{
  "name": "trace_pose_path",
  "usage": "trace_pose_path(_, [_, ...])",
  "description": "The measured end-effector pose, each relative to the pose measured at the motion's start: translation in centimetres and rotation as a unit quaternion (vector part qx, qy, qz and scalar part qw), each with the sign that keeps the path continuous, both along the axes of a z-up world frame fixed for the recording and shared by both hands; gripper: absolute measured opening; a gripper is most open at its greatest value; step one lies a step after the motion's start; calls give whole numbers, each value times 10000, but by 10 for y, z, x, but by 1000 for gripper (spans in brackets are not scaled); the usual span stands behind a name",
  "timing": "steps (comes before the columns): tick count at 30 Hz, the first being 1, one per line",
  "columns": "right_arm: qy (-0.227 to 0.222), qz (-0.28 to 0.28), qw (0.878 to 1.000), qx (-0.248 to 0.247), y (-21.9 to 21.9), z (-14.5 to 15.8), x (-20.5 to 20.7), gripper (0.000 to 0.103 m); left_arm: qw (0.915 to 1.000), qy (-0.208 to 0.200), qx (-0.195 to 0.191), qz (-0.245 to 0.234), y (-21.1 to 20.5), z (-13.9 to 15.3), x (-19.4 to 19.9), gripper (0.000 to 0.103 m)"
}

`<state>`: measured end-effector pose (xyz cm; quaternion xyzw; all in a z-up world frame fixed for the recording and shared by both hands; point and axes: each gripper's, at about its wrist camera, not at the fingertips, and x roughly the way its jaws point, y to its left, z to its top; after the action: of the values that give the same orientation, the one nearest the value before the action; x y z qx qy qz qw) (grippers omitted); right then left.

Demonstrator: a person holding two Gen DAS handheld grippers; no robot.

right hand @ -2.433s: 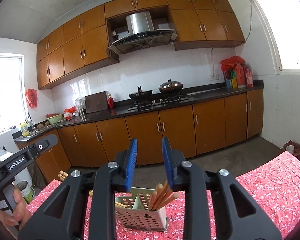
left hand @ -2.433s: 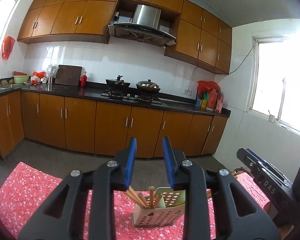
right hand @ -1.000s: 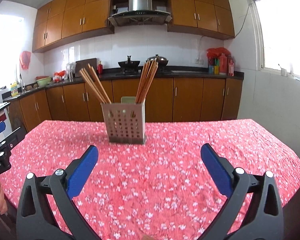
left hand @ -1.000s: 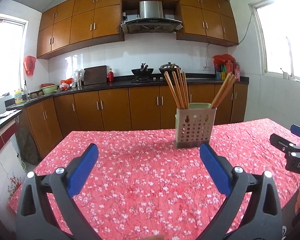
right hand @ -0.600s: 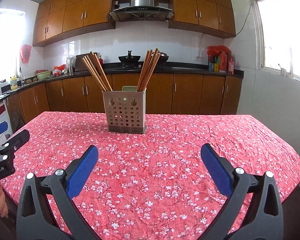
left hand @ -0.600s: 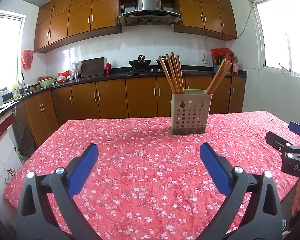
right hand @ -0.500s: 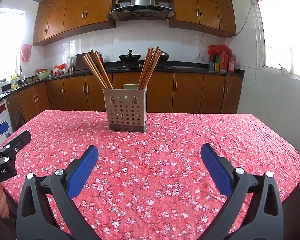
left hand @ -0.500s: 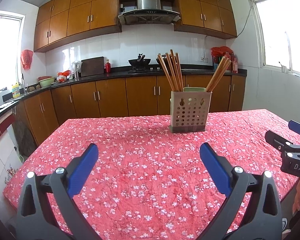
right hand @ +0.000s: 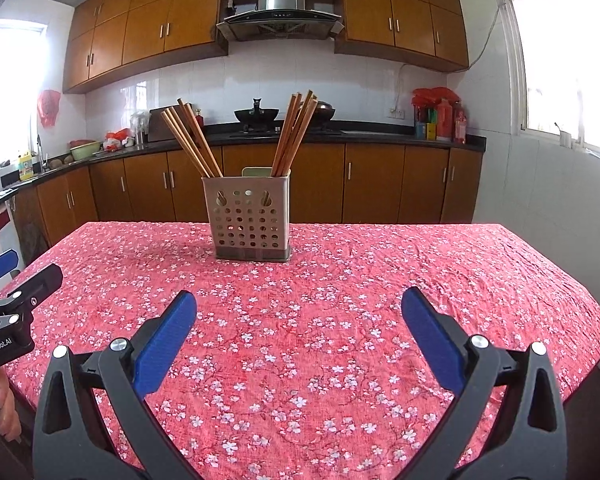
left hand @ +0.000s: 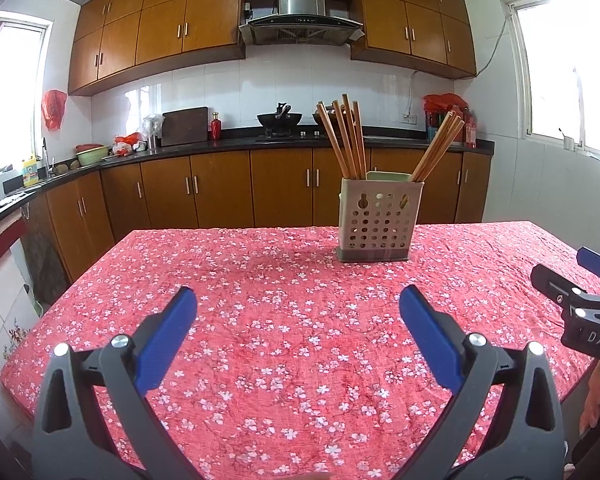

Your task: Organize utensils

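1. Red floral cloth (left hand: 284, 320) covers the desk (right hand: 500, 280). The perforated caddy (right hand: 249, 224) stands upright on it, at 12 o'clock in the right wrist view and about 1 o'clock in the left wrist view, well apart from both tools.
2. Chopsticks (right hand: 194, 140) sit in two bundles: one leans toward 11 o'clock in the left compartment, the second bundle (right hand: 296, 132) leans toward 1 o'clock in the right compartment. A green piece shows behind the caddy rim; what it is, cannot tell.
3. No loose utensils visible on the cloth in either view. Judgement: sorting looks finished or nearly so.
4. Risks from here:
   - Caddy is tall with a narrow base, and the bundles lean outward. A sideways knock from a tool could tip it and spill the sticks.
   - Cloth is wrinkled. Dragging a tool across it could pull the cloth and shift the caddy.
   - Sticks are thin and smooth. Pinching one near its tip could make it pivot or slip out.
   - The tools sit beside each other at the near edge. Moving both inward together could make them collide.
5. Left tool (left hand: 298, 300): fingers spread wide, nothing between them, above the near part of the cloth, no contact seen.
6. Right tool (right hand: 299, 304): fingers likewise spread wide, holding nothing, no contact seen.
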<state>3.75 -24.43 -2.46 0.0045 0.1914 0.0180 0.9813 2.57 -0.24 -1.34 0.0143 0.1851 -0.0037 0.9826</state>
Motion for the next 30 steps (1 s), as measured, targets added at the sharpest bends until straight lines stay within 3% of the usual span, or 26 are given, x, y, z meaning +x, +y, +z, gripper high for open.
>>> trace_pose_path(30, [32,-13,10000,35,1,-2,2,101,10000,5,-43,-35,-3,0,2,99])
